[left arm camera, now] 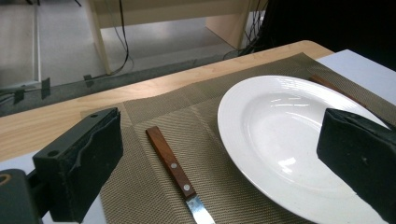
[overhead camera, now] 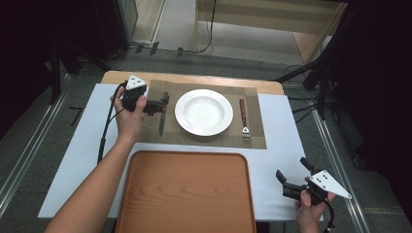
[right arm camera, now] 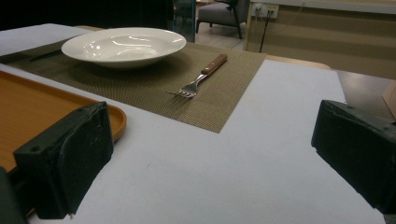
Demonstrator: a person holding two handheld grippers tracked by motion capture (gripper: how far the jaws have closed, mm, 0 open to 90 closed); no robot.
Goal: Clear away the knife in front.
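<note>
A white plate (overhead camera: 180, 112) sits in the middle of a woven placemat (overhead camera: 214, 138). Left of it lies a knife (overhead camera: 162, 121) with a wooden handle (left arm camera: 168, 158), and right of it a fork (overhead camera: 244, 122) with the same handle. My left gripper (overhead camera: 163, 103) hovers over the knife's handle end, open, with the knife low between its jaws (left arm camera: 224, 140) and nothing held. My right gripper (overhead camera: 293, 170) is open above the bare table at the near right. In the right gripper view (right arm camera: 212, 144) it faces the fork (right arm camera: 198, 81) and plate (right arm camera: 84, 52) from a distance.
A large wooden tray (overhead camera: 187, 191) lies at the near edge, in front of the placemat, its corner (right arm camera: 116, 122) beside my right gripper's left jaw. The white table top (overhead camera: 77, 160) is bare at both sides. Dark stands and cables surround the table.
</note>
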